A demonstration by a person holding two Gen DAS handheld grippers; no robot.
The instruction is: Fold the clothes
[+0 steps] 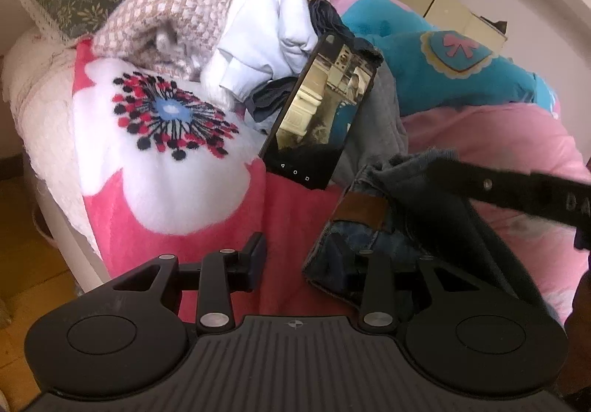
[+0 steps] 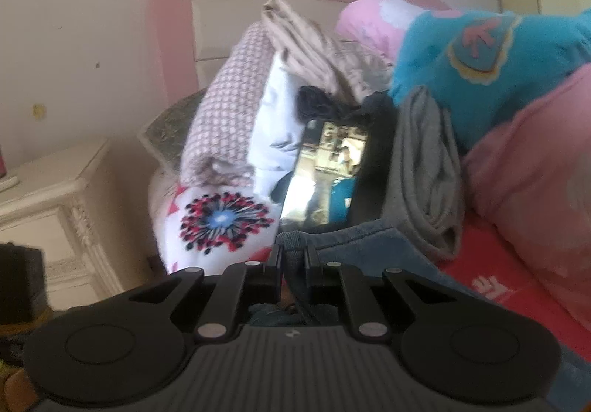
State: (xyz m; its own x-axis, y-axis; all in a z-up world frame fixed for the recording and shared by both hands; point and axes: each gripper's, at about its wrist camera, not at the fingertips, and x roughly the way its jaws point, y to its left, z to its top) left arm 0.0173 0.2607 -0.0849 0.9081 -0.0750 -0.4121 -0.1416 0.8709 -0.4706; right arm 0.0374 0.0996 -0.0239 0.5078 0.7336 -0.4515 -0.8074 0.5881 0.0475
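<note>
Right gripper (image 2: 293, 266): your 2 fingers are clenched on the edge of the blue denim jeans with the brown leather waistband patch (image 1: 364, 212).
Left gripper (image 1: 306, 260): it is spread wide; 1 finger sits over the bed's pink fleece blanket with a white flower print (image 1: 184, 197), the other is hidden behind the denim, so it grips nothing visible.
Jeans: they lie bunched on the bed, waistband near you, partly lifted.
Progress: no flat, squared fold shows; you likely have most of the folding left on this pair.
Pile behind: a checked pink-and-white cloth (image 1: 177, 2), a white garment (image 1: 266, 27) and a rolled grey garment (image 2: 424, 168) lean together, with a black smartphone (image 1: 321, 112) propped against them.
</note>
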